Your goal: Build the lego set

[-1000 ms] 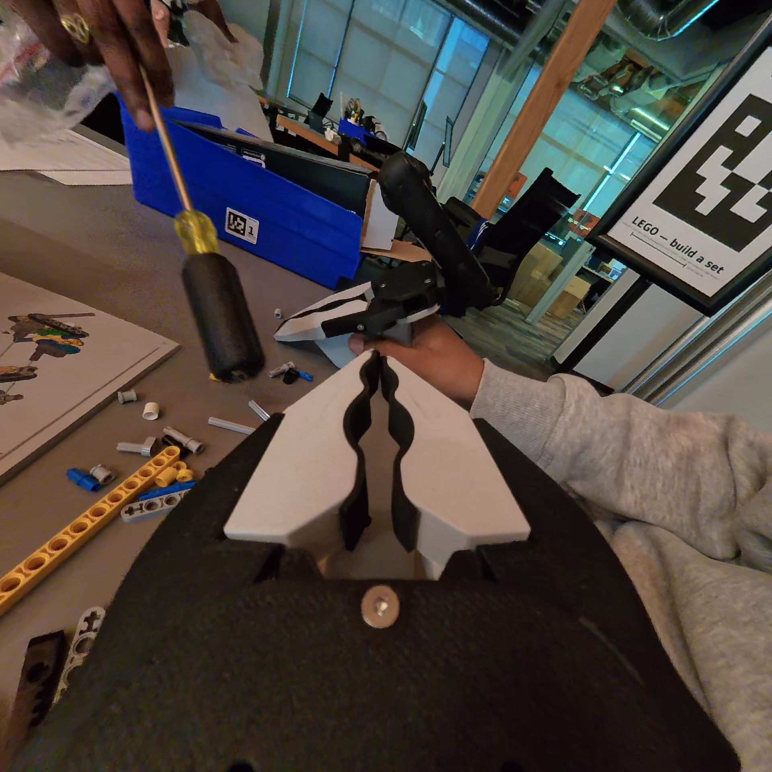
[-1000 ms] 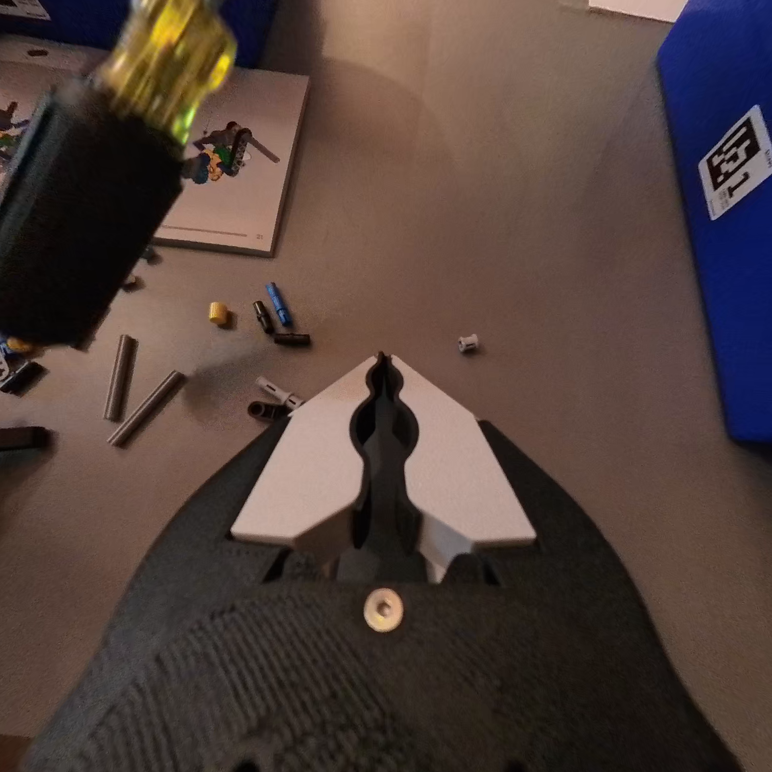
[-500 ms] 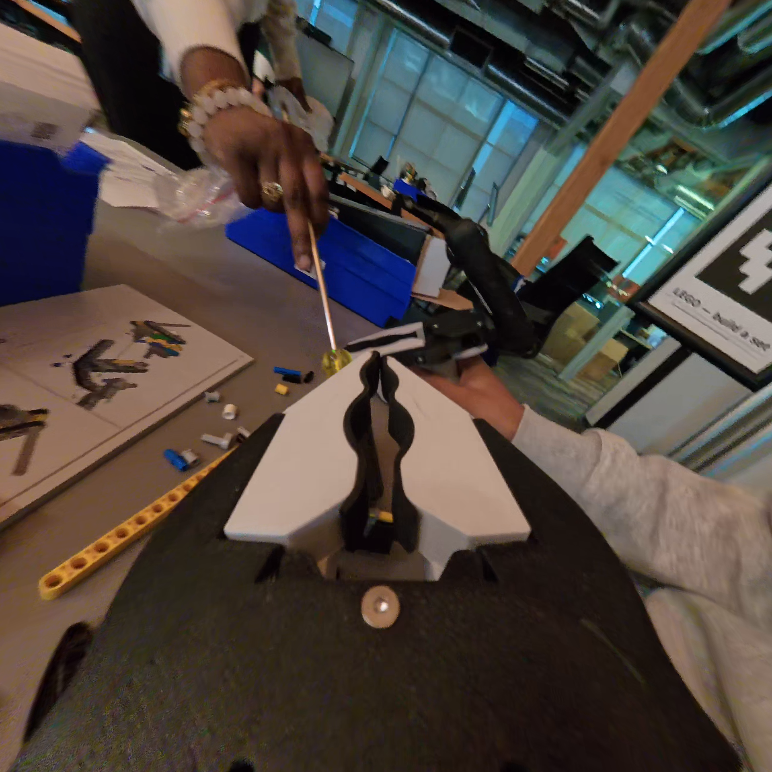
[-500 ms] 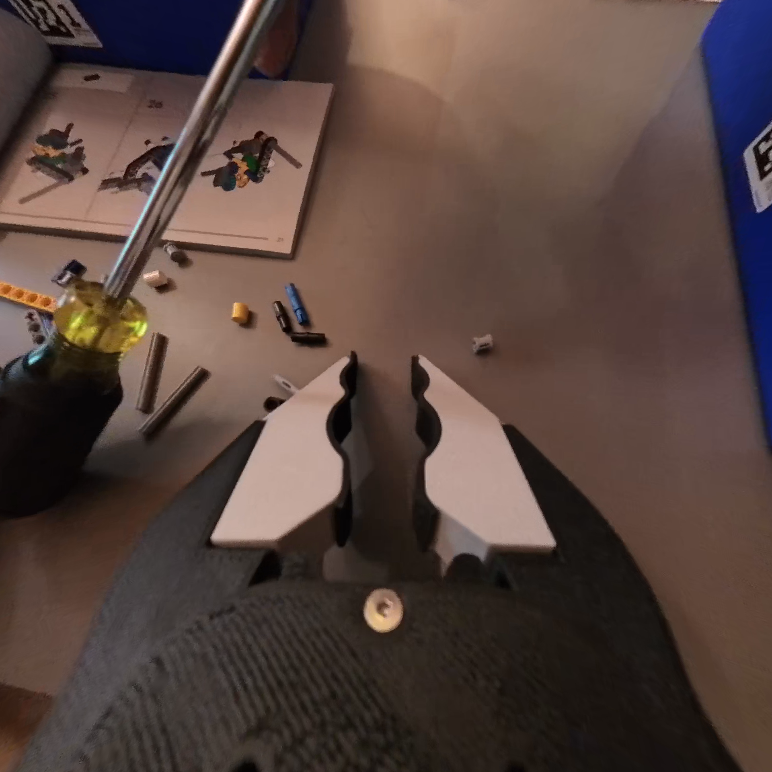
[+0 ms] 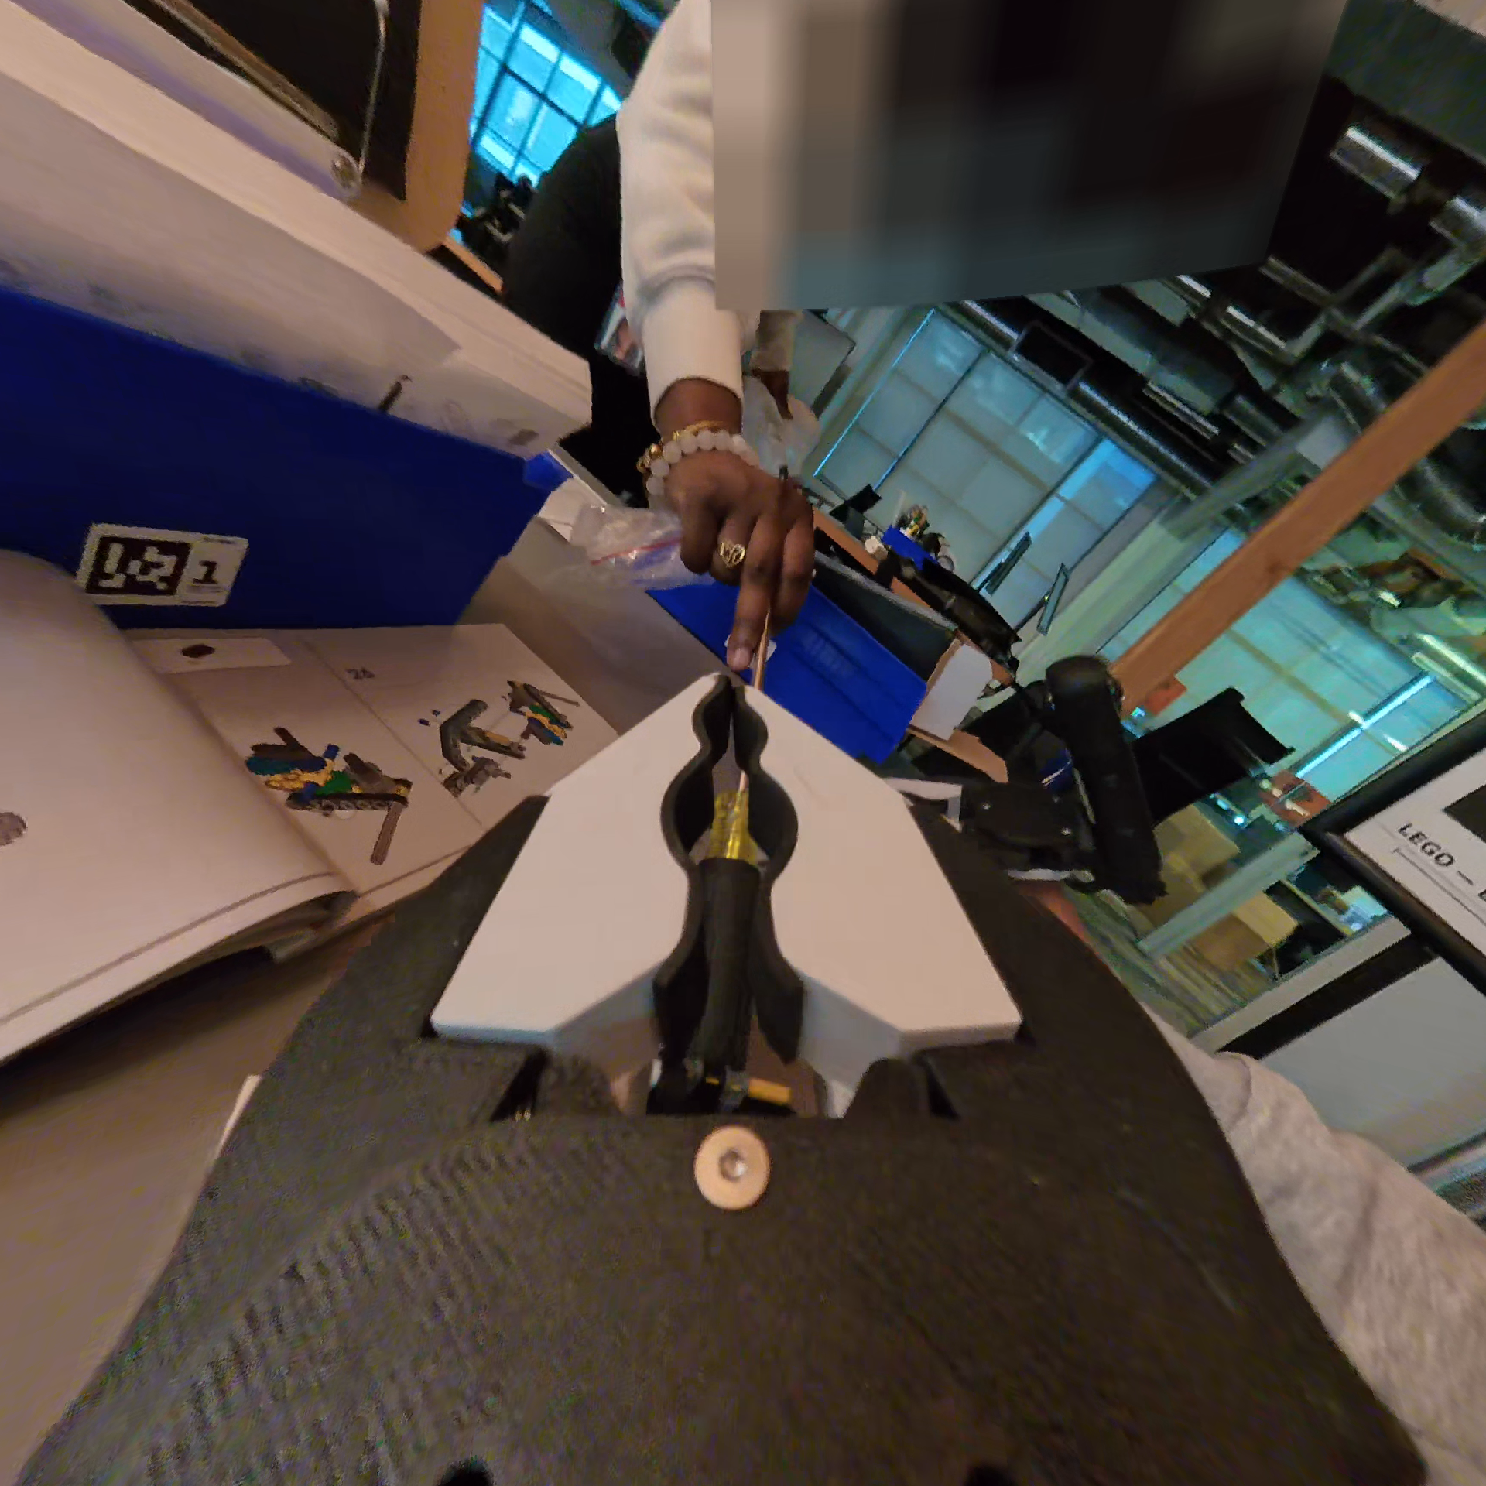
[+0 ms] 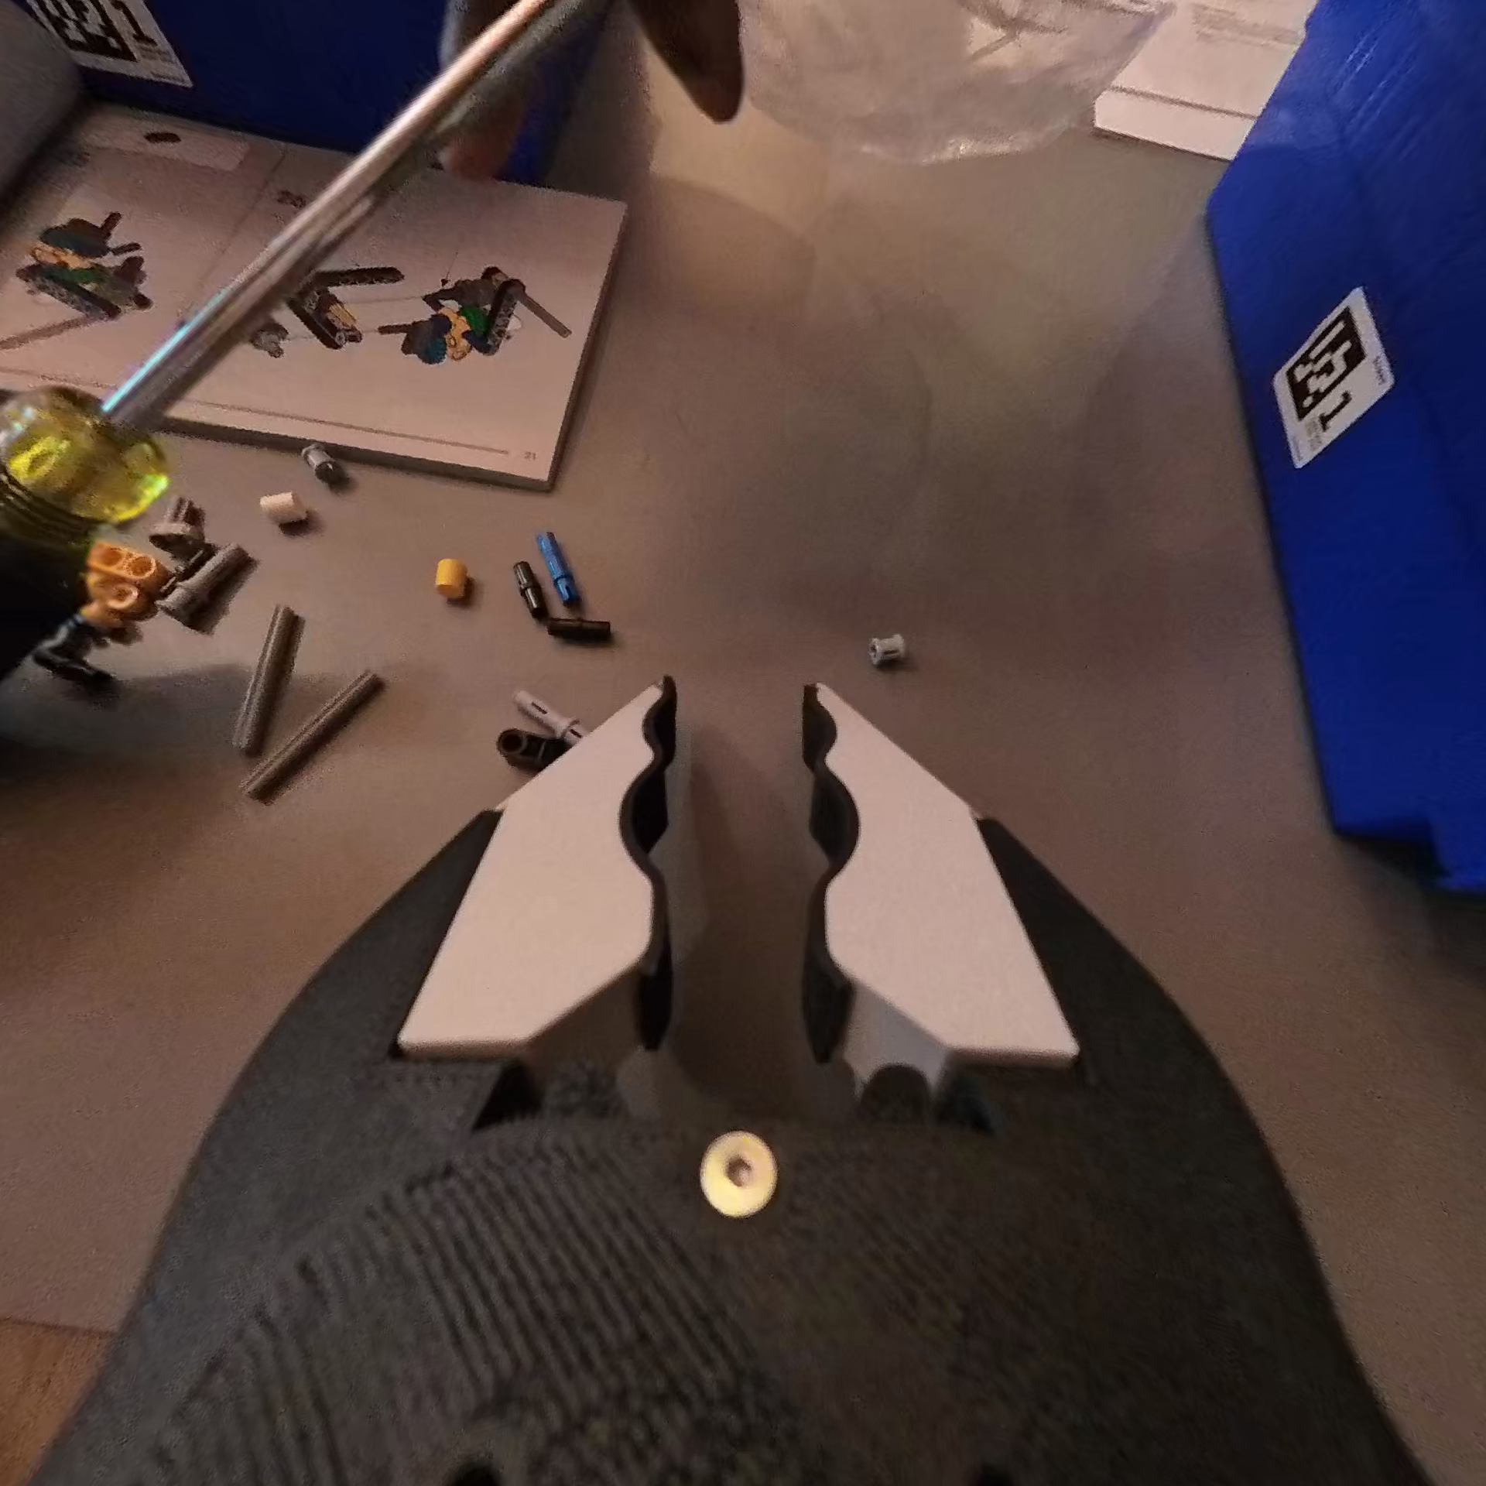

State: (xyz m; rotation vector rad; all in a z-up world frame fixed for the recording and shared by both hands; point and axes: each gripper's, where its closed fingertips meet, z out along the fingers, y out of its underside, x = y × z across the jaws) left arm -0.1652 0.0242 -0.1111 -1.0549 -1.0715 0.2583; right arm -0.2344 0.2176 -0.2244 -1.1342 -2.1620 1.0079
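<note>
Two grippers: left gripper (image 5: 730, 699) jaws closed around screwdriver (image 5: 724, 901) handle, rigid, grippy; right gripper (image 6: 738, 691) jaws wide, empty. Tiny black pin (image 6: 577, 629) on desk (image 6: 925, 482): light, slippery, pinch midway.

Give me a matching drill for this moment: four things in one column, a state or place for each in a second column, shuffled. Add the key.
Things
1. left tongs
2. right tongs
3. instruction booklet
4. blue pin

States or places
A. lying loose on the table among small parts
B. open, nothing between the fingers
C. shut on the screwdriver handle
D. lying open, showing build drawings

Pairs: 1-C, 2-B, 3-D, 4-A
</note>
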